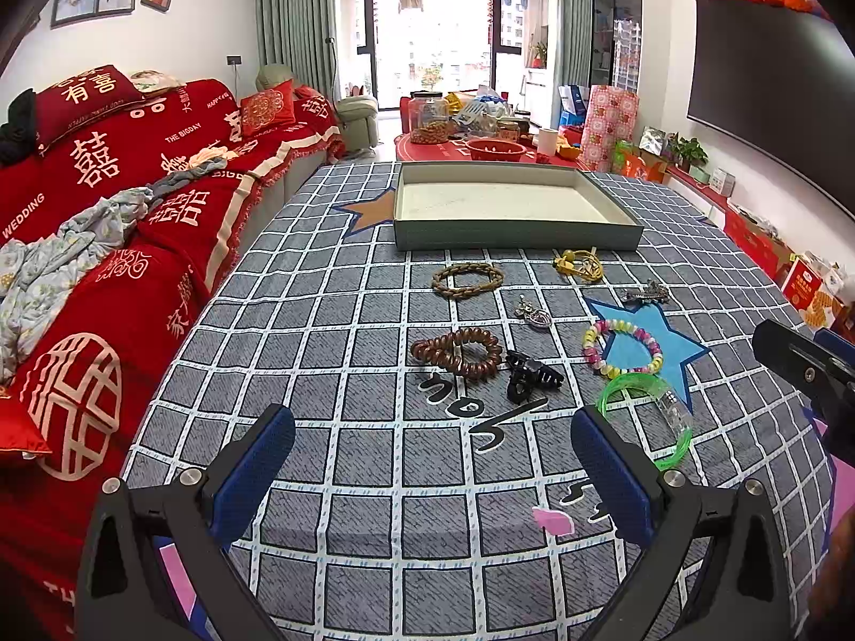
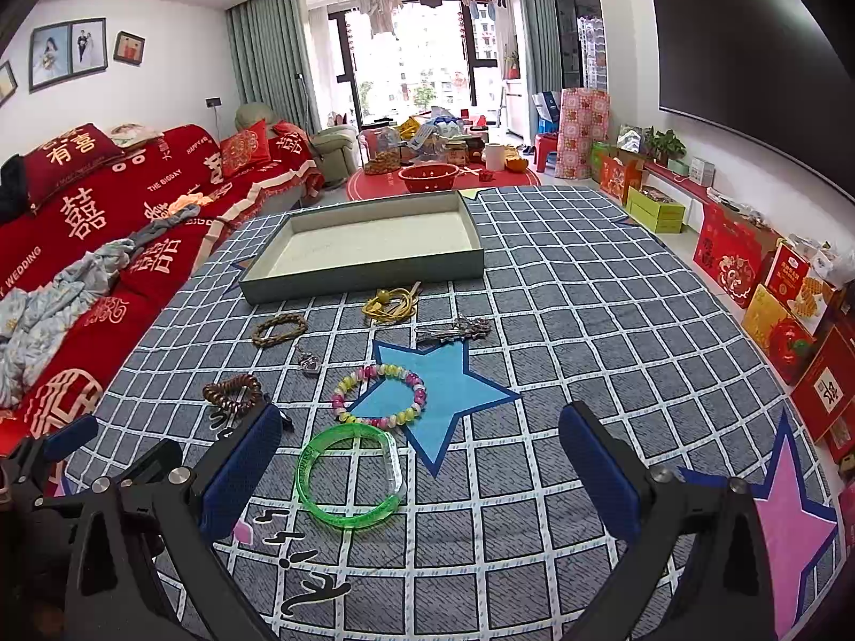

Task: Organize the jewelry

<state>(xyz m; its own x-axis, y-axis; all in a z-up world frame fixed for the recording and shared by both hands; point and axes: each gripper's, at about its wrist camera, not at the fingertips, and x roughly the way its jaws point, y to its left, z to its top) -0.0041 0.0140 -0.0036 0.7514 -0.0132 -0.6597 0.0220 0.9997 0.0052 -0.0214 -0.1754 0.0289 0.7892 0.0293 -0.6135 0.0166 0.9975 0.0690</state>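
Observation:
Jewelry lies loose on a checked tablecloth in front of an empty grey-green tray (image 1: 513, 237) (image 2: 368, 272). Near the tray are a brown braided bracelet (image 1: 467, 279) (image 2: 279, 329), a yellow cord piece (image 1: 580, 265) (image 2: 390, 305) and a silver hairpin (image 1: 644, 294) (image 2: 454, 329). Closer lie a silver pendant (image 1: 533, 313) (image 2: 309, 363), a brown coil hair tie (image 1: 458, 352) (image 2: 232, 394), a black claw clip (image 1: 529, 374), a multicoloured bead bracelet (image 1: 622, 347) (image 2: 379, 394) and a green plastic bangle (image 1: 649, 416) (image 2: 347, 475). My left gripper (image 1: 433, 475) is open above the cloth, holding nothing. My right gripper (image 2: 419, 475) is open too, with the bangle just inside its left finger.
A red-covered sofa (image 1: 107, 213) runs along the table's left edge. Boxes (image 2: 775, 288) line the floor at the right under a wall TV (image 2: 748, 64). Beyond the tray sits a red round table (image 1: 481, 147) crowded with jars and a bowl.

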